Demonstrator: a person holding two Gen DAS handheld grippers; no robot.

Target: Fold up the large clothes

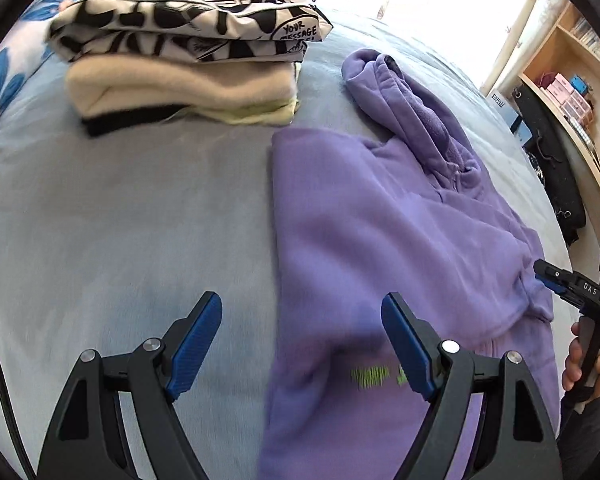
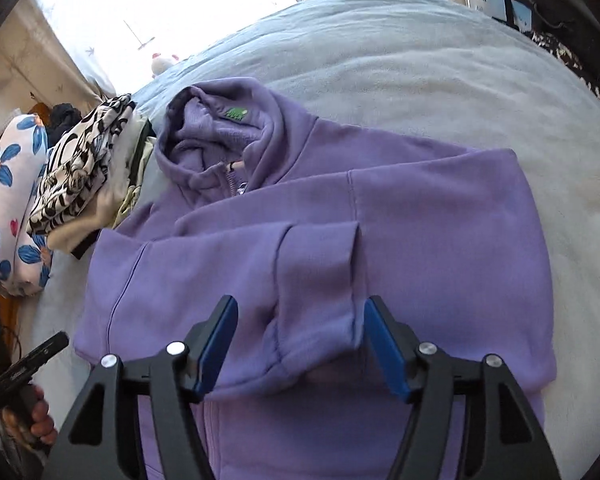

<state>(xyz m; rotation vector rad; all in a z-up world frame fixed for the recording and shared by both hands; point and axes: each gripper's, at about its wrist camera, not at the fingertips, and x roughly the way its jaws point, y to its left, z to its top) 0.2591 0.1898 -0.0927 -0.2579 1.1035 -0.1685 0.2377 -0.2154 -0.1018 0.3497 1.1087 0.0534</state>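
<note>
Right wrist view: your right tongs (image 2: 300, 344) gape around the hoodie (image 2: 420, 240) cuff (image 2: 320, 320); left tongs (image 1: 302, 344) open, empty; sleeve may unfold.

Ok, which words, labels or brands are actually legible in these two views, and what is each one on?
"YOUR MESSAGE": on the black-and-white printed fabric topping the folded pile; its larger lettering is cut off, unreadable.
"DAS": on the right tool, seen from the left wrist view.
Green print on the purple hoodie: blurred, unreadable.
Green neck label inside its hood: too small.
White sign by the shelf: too distorted to read.
</note>
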